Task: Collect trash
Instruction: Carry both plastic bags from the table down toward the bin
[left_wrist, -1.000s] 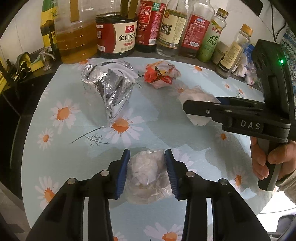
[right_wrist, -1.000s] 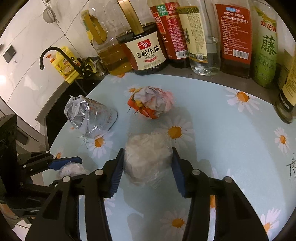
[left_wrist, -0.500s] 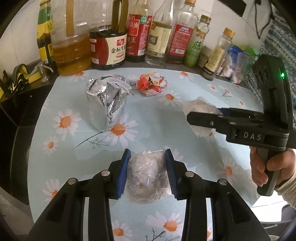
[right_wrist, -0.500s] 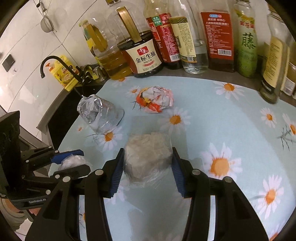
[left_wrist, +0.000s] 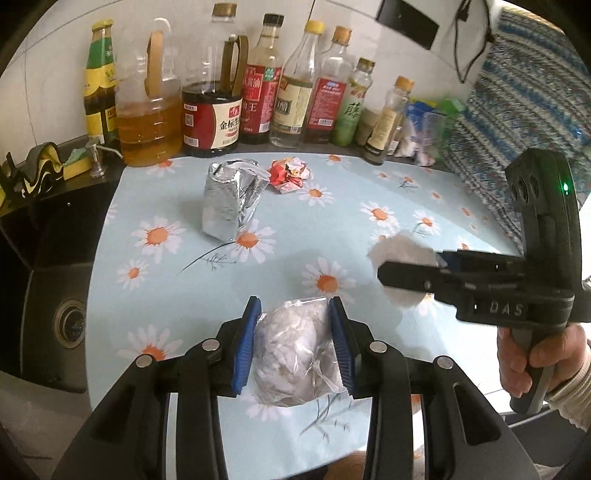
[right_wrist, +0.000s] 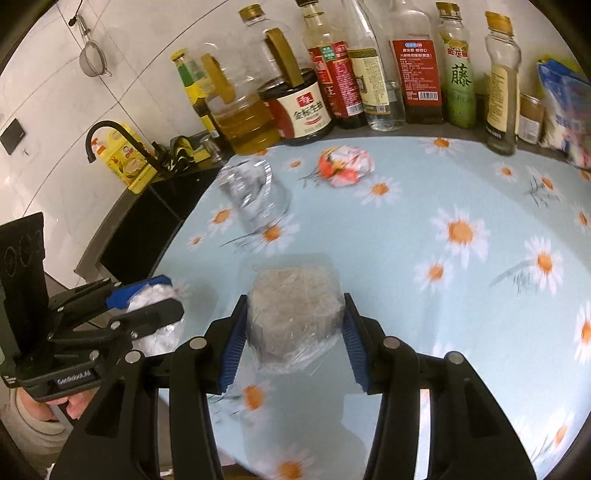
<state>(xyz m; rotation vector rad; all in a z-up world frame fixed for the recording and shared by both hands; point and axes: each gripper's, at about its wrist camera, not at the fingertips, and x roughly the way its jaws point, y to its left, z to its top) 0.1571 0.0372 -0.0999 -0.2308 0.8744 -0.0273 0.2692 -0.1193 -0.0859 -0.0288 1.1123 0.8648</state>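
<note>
Two scraps on cloth: foil pouch (left_wrist: 231, 201); red wrapper (left_wrist: 290, 174)

A daisy-print tablecloth (left_wrist: 369, 192) carries a foil bag (left_wrist: 229, 199) and what looks like crumpled red-and-white paper (left_wrist: 290, 173).

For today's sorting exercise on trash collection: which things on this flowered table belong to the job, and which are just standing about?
Part of the job:
- white wad in clear plastic, held by left gripper
- grey-brown wad in clear plastic, held by right gripper
- crumpled silver foil bag
- crumpled red-and-white wrapper

Just standing about:
- row of sauce and oil bottles
- black sink
- yellow sponge
</note>
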